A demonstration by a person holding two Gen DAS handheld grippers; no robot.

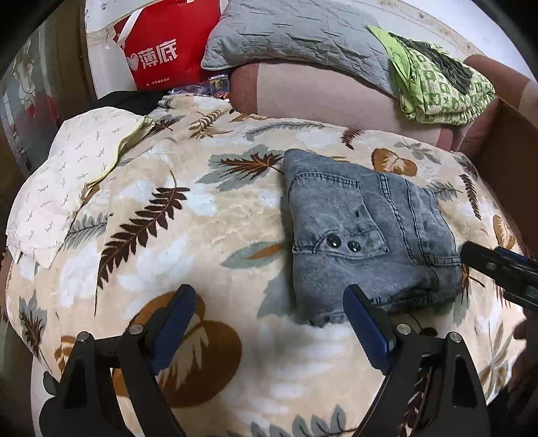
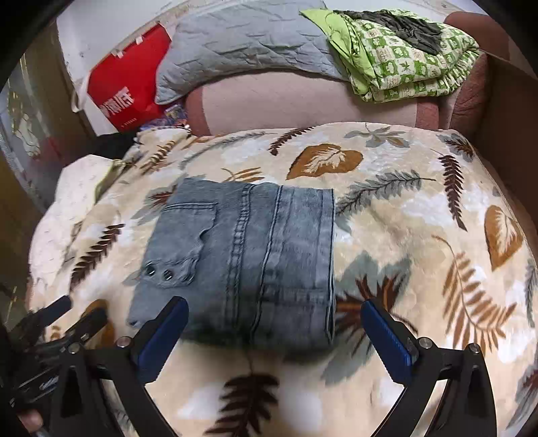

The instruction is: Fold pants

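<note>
The folded jeans (image 2: 242,259) lay on the leaf-print blanket (image 2: 403,218); the left gripper (image 1: 269,322) and right gripper (image 2: 274,332) hovered near, both spread wide, apparently empty.

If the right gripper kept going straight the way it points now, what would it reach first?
Most likely the folded jeans: the right gripper is open, and the near edge of the jeans lies between and just beyond its fingertips on the leaf-print blanket. Its height above the fabric is unclear.

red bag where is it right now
In the left wrist view the red bag stands at the top left, behind the leaf blanket, left of the grey pillow.
</note>
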